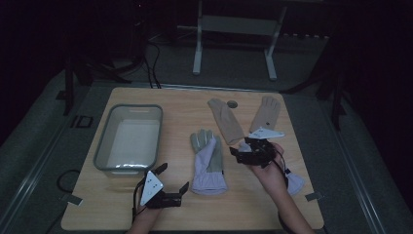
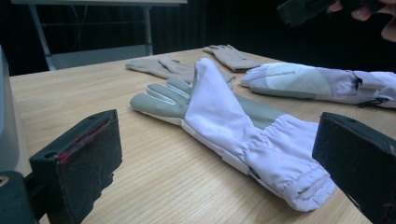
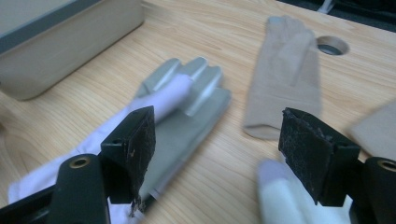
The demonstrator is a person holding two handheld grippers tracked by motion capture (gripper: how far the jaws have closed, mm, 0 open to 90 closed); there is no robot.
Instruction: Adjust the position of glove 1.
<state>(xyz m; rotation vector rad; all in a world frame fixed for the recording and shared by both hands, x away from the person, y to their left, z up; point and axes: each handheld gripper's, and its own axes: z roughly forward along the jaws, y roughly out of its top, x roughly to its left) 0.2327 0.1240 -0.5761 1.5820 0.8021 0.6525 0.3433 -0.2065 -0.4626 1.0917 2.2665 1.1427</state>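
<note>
No readable labels or writing. Four gloves on table point(image 1: 146, 209): two lilac-grey, one point(image 1: 208, 163) mid-table, other point(image 1: 293, 181) under right hand; two beige point(image 1: 225, 120) behind; one grey tub point(image 1: 129, 137). Left gripper point(image 1: 174, 178) and right gripper point(image 1: 237, 146) both spread wide, grasping nothing.

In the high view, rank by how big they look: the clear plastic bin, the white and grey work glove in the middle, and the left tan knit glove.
1. Clear plastic bin, clearly largest.
2. White and grey work glove.
3. Left tan knit glove, narrower than the work glove, though it lies farther from the camera, so that gap is less sure.
</note>
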